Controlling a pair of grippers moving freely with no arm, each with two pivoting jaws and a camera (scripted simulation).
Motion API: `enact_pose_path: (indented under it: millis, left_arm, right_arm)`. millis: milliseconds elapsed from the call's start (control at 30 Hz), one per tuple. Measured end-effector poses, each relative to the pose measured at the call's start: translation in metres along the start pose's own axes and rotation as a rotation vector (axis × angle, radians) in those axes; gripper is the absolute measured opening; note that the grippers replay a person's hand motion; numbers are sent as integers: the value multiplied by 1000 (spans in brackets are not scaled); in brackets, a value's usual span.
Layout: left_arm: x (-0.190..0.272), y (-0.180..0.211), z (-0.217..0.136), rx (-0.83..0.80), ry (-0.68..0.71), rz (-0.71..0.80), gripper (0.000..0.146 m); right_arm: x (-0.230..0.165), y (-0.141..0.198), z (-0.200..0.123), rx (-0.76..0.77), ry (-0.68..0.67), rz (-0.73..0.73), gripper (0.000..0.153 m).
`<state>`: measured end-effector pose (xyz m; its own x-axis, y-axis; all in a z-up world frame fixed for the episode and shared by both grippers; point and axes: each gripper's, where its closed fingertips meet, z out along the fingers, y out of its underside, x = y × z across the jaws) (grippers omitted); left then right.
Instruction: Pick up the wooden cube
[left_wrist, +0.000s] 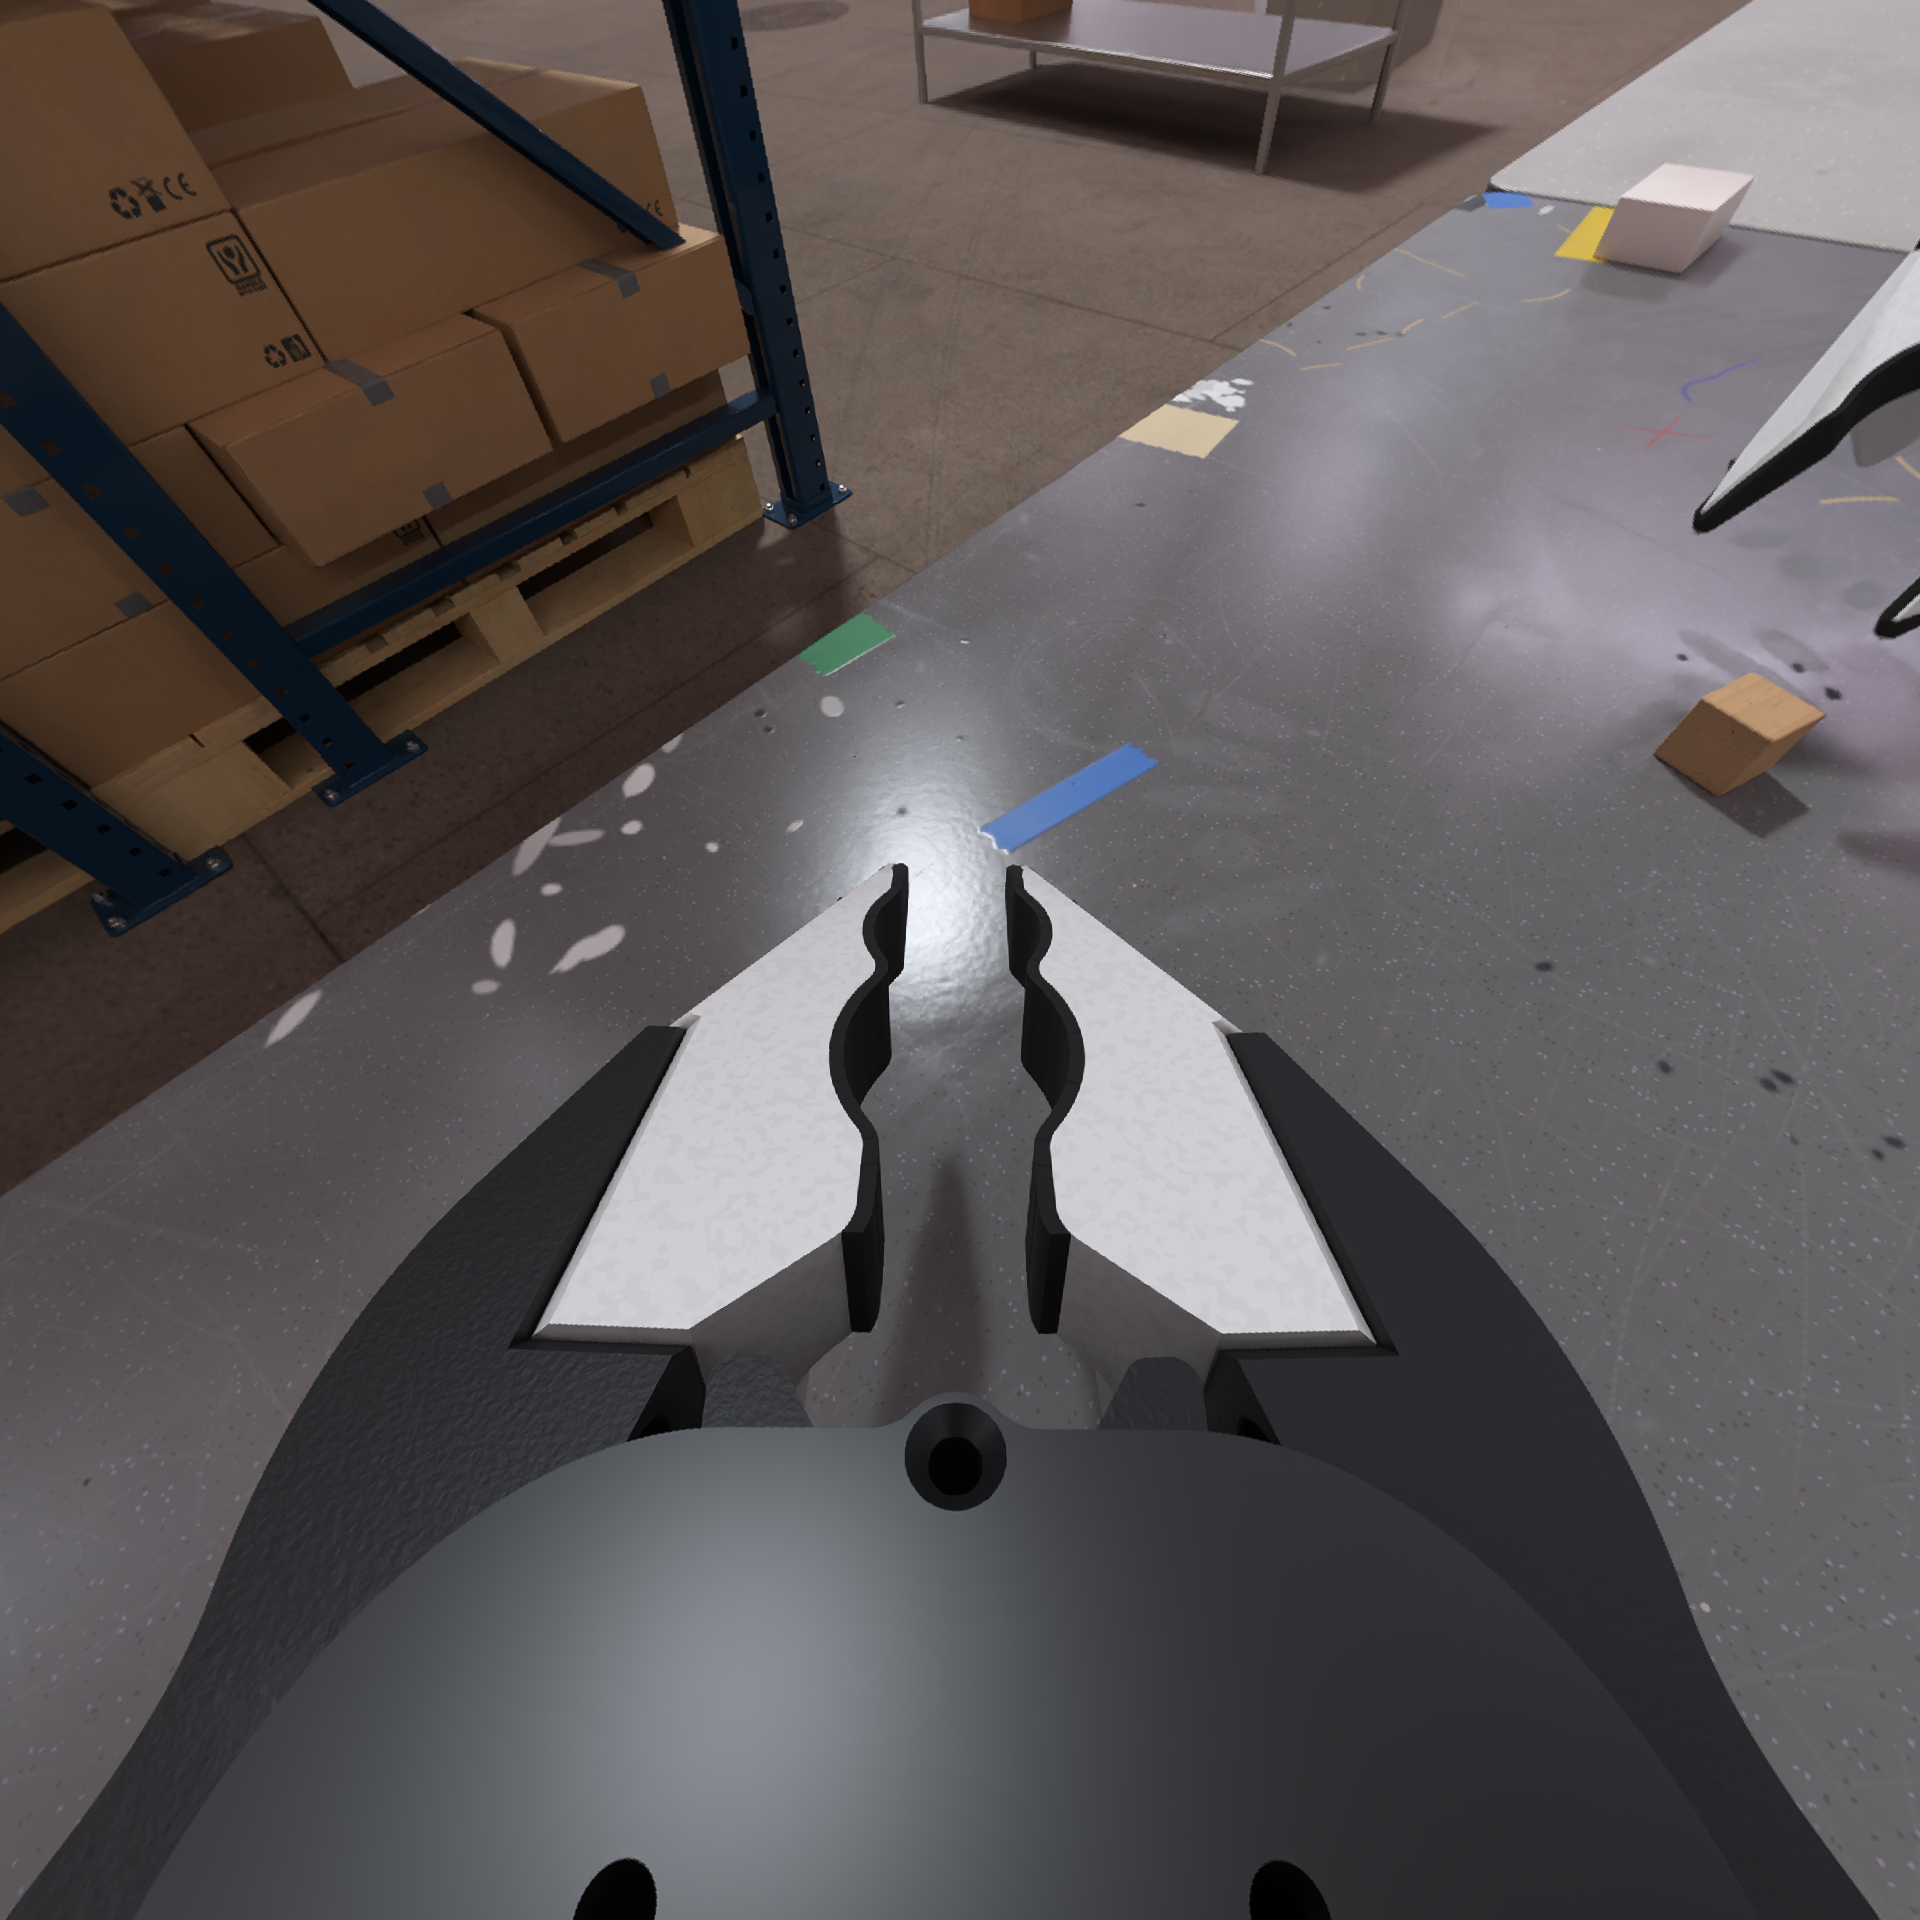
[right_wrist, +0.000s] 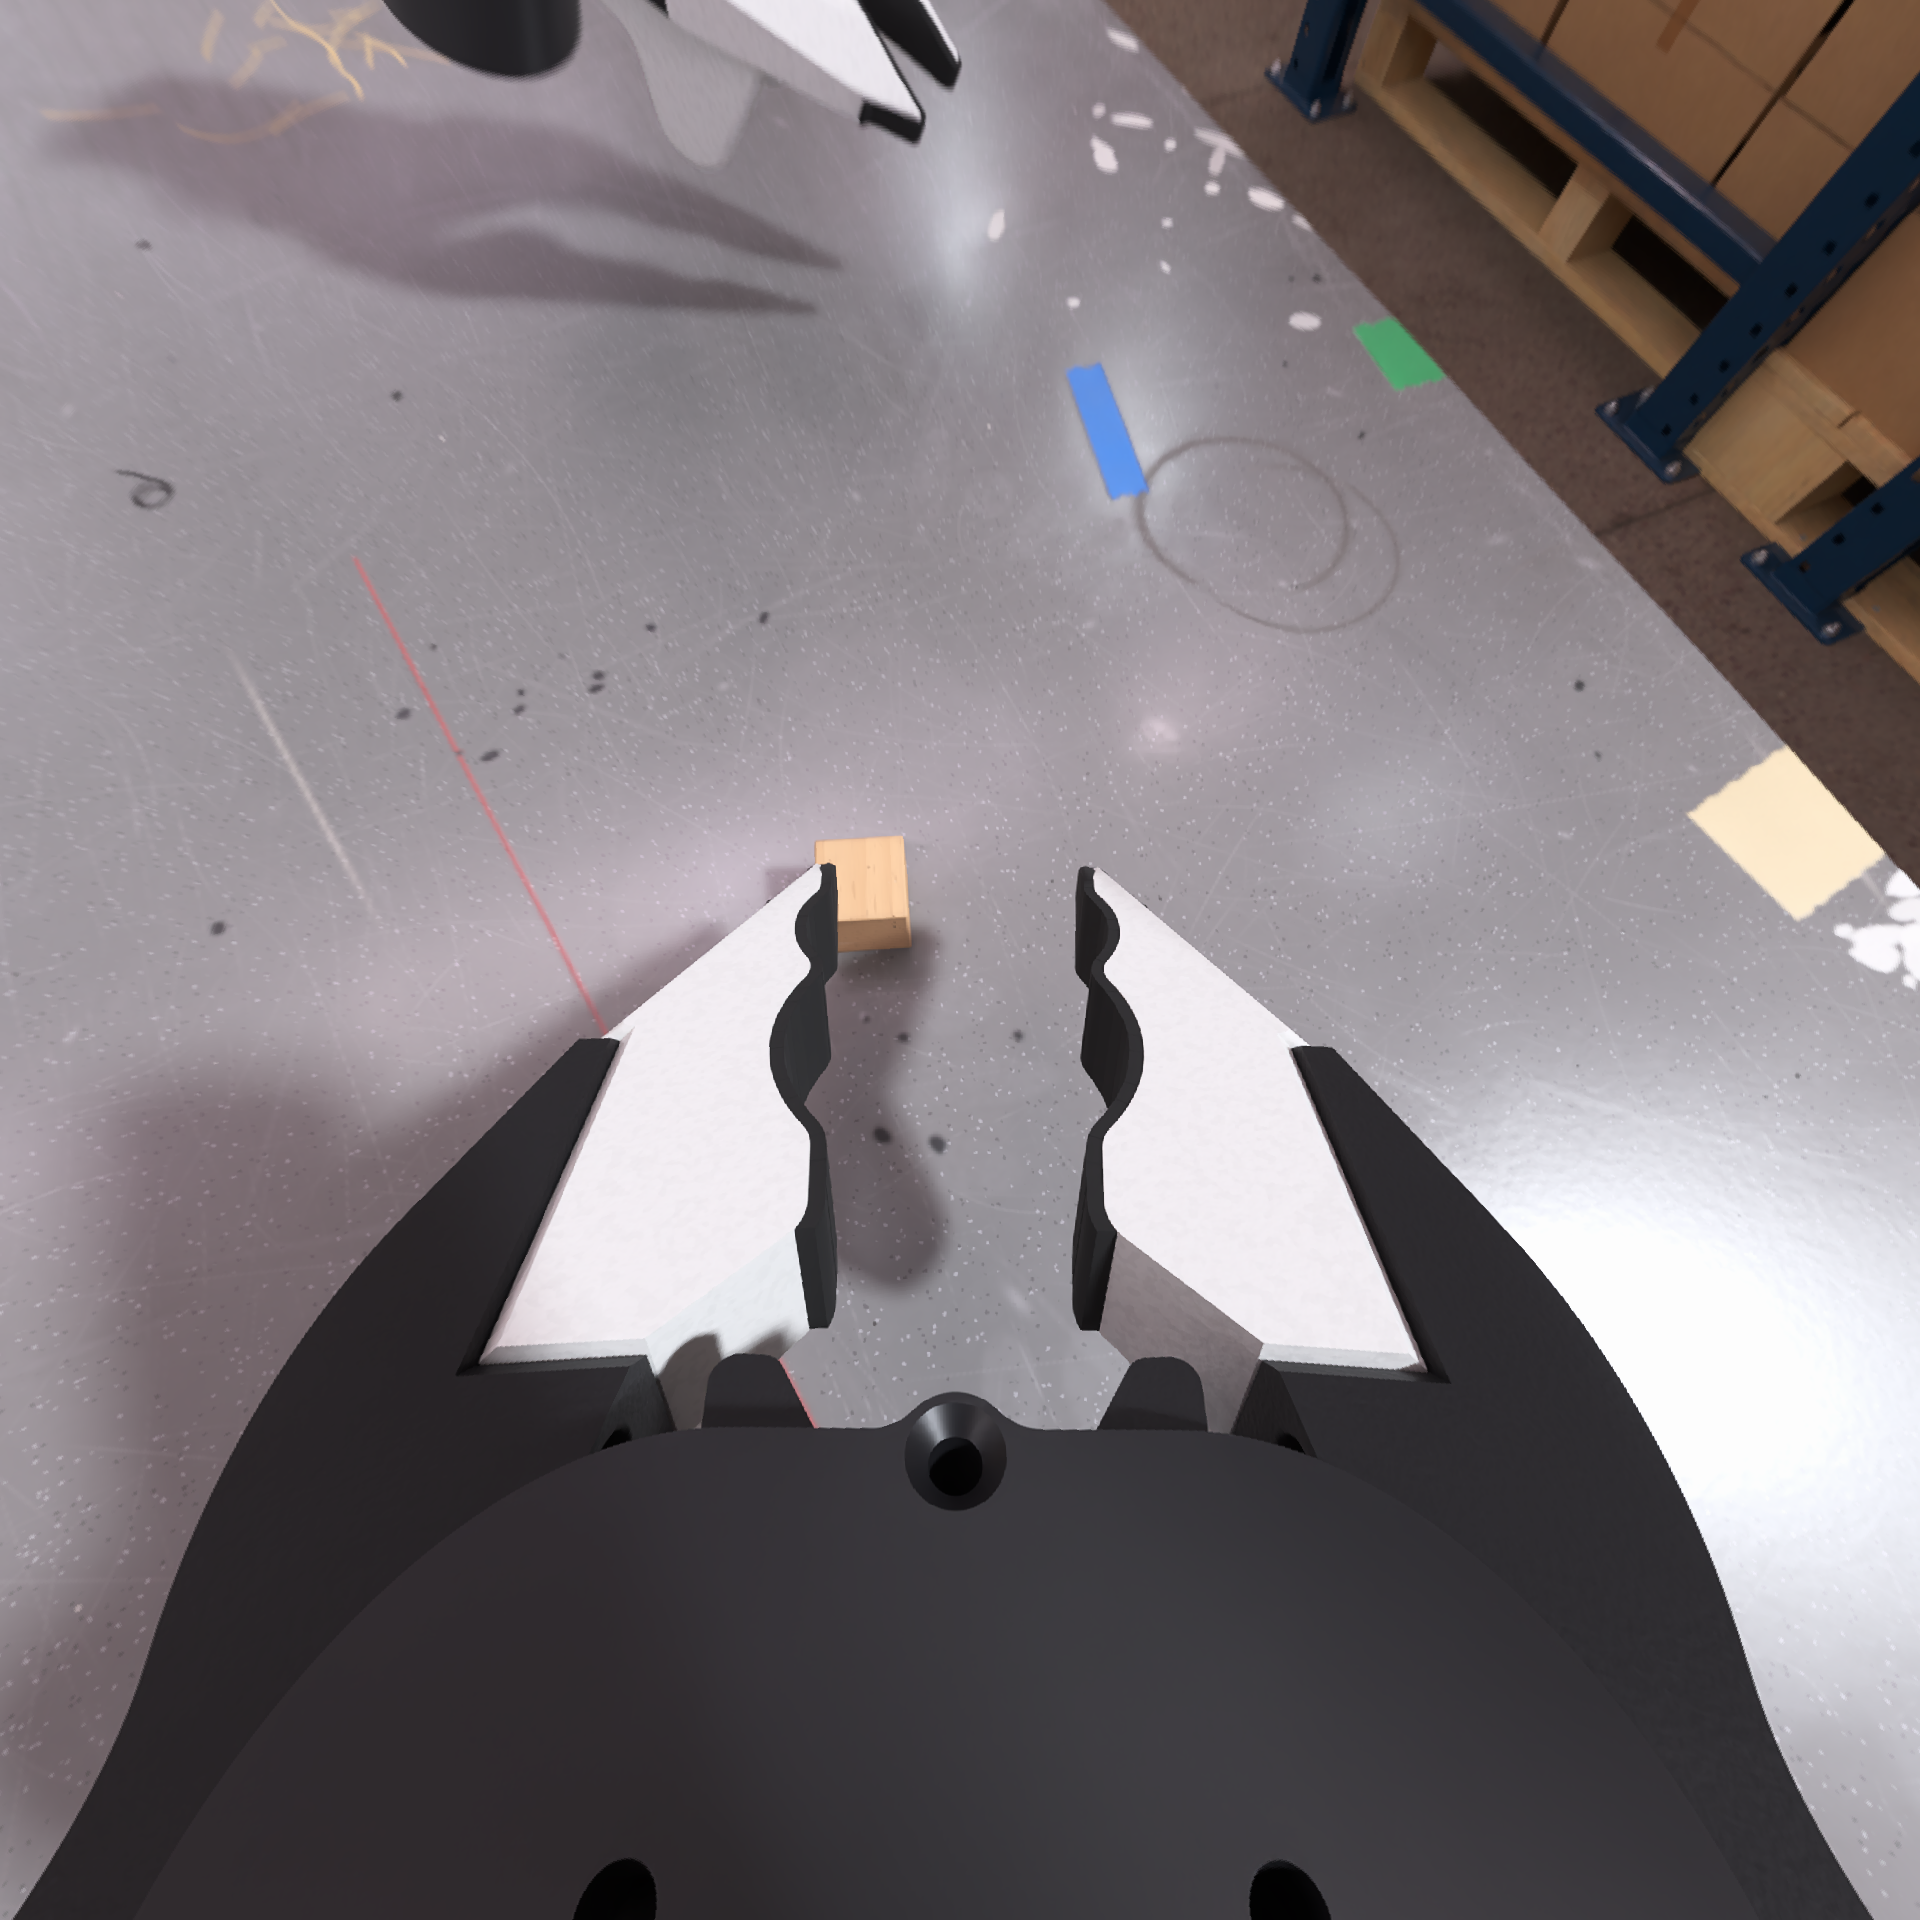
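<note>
The wooden cube (right_wrist: 871, 894) lies on the grey table (right_wrist: 1351, 1039). In the right wrist view it sits just beyond my left fingertip (right_wrist: 826, 883), left of the gap's centre. My right gripper (right_wrist: 956, 878) is open and empty, hovering above the table. In the left wrist view the cube (left_wrist: 1735, 743) lies far to the right, under the right gripper's fingers (left_wrist: 1808, 447). My left gripper (left_wrist: 956, 873) has a narrow gap between its fingers, holds nothing, and points at a blue tape strip (left_wrist: 1070, 795).
A white block (left_wrist: 1673, 218) stands at the table's far end. A blue rack with cardboard boxes on pallets (left_wrist: 364, 364) stands on the floor beside the table's edge, also in the right wrist view (right_wrist: 1714, 208). A metal shelf table (left_wrist: 1153, 62) stands farther off. The left gripper (right_wrist: 894, 73) shows at the top.
</note>
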<state>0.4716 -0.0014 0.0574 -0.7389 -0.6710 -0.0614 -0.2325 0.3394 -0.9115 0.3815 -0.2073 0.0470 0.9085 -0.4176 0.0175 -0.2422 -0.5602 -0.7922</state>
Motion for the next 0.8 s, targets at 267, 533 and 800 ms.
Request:
enact_pose_path:
  millis: [267,533,800]
  left_arm:
    - [5,0,1,-4,16,9,18]
    - [5,0,1,-7,21,6,19]
    - [7,0,2,-9,28,15,19]
  right_arm:
    - [-6,0,-1,5,-35,1,46]
    - [-19,13,18,-91,-73,-30,43]
    - [-23,21,34,-146,-72,-43,27]
